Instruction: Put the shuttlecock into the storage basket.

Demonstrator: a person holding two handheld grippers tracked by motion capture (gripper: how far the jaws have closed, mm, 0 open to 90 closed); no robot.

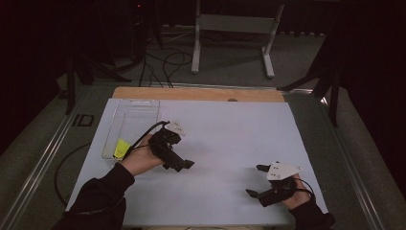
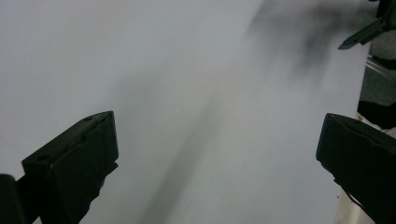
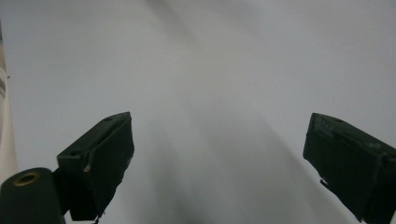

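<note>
High view has both claws gaping wide w/ nothing held — left claw (image 1: 184, 164) near the clear tray (image 1: 143, 108), right claw (image 1: 253, 180) well apart, so imo a careless swing could knock that tray off the surface (image 1: 230, 129).

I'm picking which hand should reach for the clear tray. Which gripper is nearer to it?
The left gripper: it hovers just right of the clear tray, while the right gripper sits across the white sheet.

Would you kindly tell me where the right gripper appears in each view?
High view: the right gripper is at lower right, held in the person's hand over the white sheet.
Left gripper view: the right gripper pokes in at the top right corner.
Right gripper view: the right gripper shows its own two black jaws rising from the bottom, wide apart.
Shared landmark: the white sheet beneath the jaws.
</note>
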